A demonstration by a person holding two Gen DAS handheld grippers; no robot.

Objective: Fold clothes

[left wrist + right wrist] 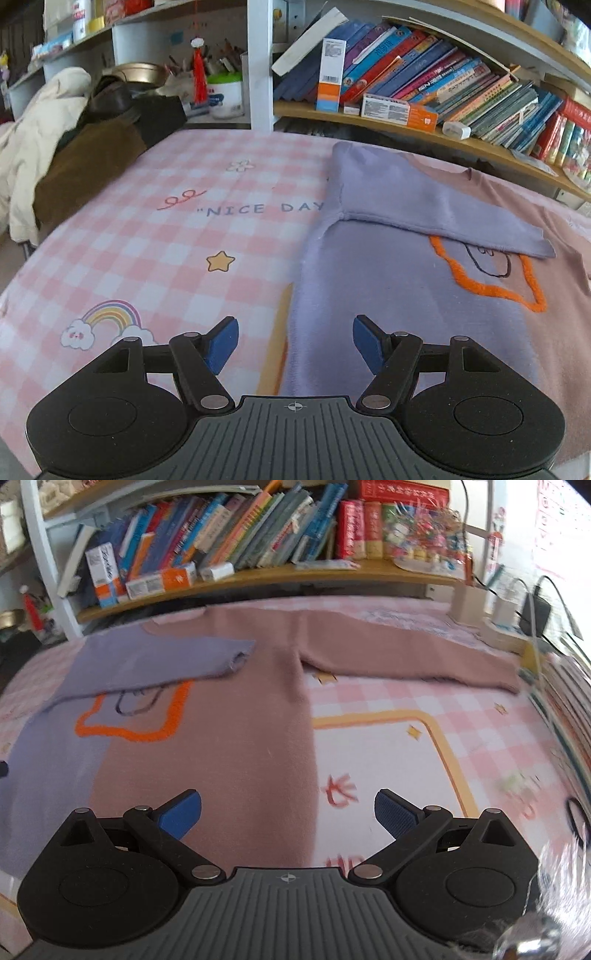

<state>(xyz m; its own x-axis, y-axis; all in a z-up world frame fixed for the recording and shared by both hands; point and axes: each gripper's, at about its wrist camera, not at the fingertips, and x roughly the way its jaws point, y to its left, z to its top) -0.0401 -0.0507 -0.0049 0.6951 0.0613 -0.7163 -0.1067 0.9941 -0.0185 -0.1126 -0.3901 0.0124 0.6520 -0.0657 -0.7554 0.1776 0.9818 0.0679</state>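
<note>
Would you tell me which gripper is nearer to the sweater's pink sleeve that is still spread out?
Right. The right gripper hovers open over the sweater's pink edge, below the pink sleeve. The left gripper hovers open over the opposite lilac edge.

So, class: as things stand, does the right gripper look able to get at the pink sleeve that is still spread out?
Probably yes. The right gripper is open and empty, and the pink sleeve lies flat on the checked sheet ahead of it, with nothing on top.
</note>
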